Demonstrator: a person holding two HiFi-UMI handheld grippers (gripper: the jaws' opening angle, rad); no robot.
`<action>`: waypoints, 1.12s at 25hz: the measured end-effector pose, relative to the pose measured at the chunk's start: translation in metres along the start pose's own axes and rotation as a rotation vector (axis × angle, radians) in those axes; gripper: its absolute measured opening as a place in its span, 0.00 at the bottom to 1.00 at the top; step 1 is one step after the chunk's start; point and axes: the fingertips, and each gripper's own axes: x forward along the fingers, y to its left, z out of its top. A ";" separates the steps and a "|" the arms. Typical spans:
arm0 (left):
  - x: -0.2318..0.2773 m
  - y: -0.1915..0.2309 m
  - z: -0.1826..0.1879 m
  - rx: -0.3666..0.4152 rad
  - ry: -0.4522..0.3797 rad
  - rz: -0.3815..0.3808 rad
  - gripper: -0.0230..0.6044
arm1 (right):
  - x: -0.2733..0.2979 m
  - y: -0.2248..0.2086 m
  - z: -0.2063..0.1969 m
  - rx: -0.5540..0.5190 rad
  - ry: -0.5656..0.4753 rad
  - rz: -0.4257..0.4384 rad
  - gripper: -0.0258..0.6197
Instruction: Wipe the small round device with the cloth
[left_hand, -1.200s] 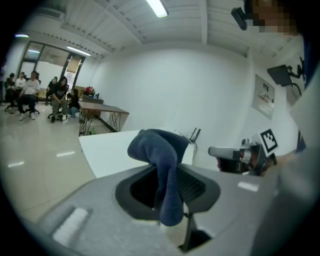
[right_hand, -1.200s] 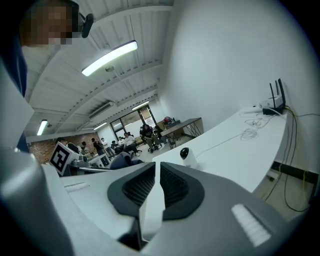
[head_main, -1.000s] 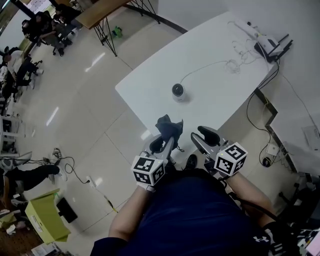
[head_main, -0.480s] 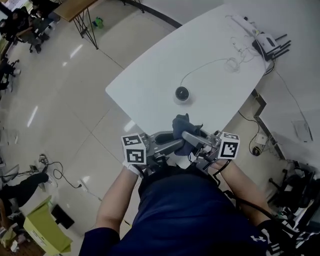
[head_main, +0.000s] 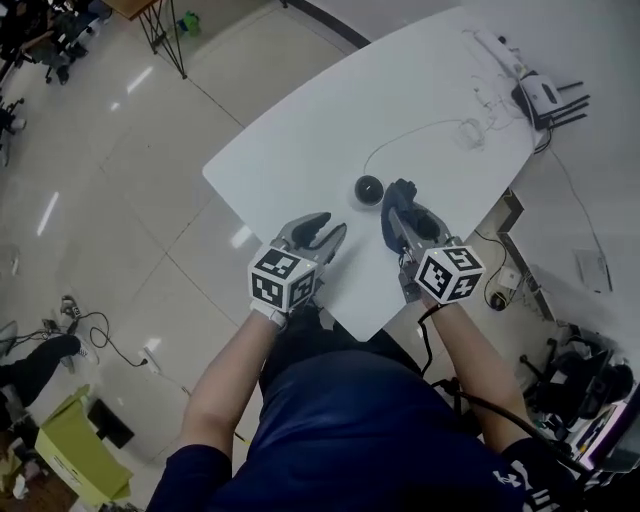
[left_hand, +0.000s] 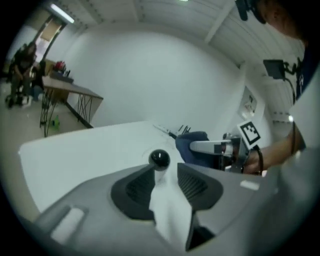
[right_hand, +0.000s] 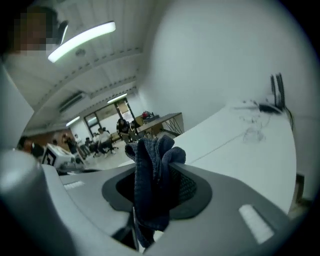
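The small round black device (head_main: 368, 188) stands on the white table (head_main: 300, 150), with a thin white cable (head_main: 415, 130) running off behind it. My right gripper (head_main: 398, 208) is just right of the device, its jaws closing on the dark blue cloth (head_main: 403, 190). In the right gripper view the cloth (right_hand: 152, 172) is bunched between both pads and hangs down. My left gripper (head_main: 320, 232) is near the table's front edge, jaws opening with nothing between them. In the left gripper view the device (left_hand: 159, 158) lies straight ahead, with the cloth (left_hand: 192, 146) to its right.
A router with antennas (head_main: 545, 95) and tangled cords (head_main: 470, 130) lie at the table's far right end. The table's front edge (head_main: 345, 325) runs just below my grippers, with tiled floor (head_main: 130, 200) to the left. Cables and a yellow box (head_main: 70, 445) lie on the floor.
The cloth passed from my left gripper to my right one. Both grippers moved forward over the table toward the device, and the left jaws stand apart and empty now.
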 end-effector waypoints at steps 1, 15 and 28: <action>0.008 0.005 0.009 0.057 -0.014 0.024 0.24 | 0.009 0.003 0.005 -0.084 0.008 0.006 0.24; 0.074 -0.003 0.018 0.546 0.146 -0.016 0.22 | 0.061 0.011 0.014 -0.141 0.103 0.137 0.24; 0.091 0.002 0.013 0.562 0.230 0.036 0.19 | 0.056 -0.062 -0.014 0.429 0.013 0.158 0.24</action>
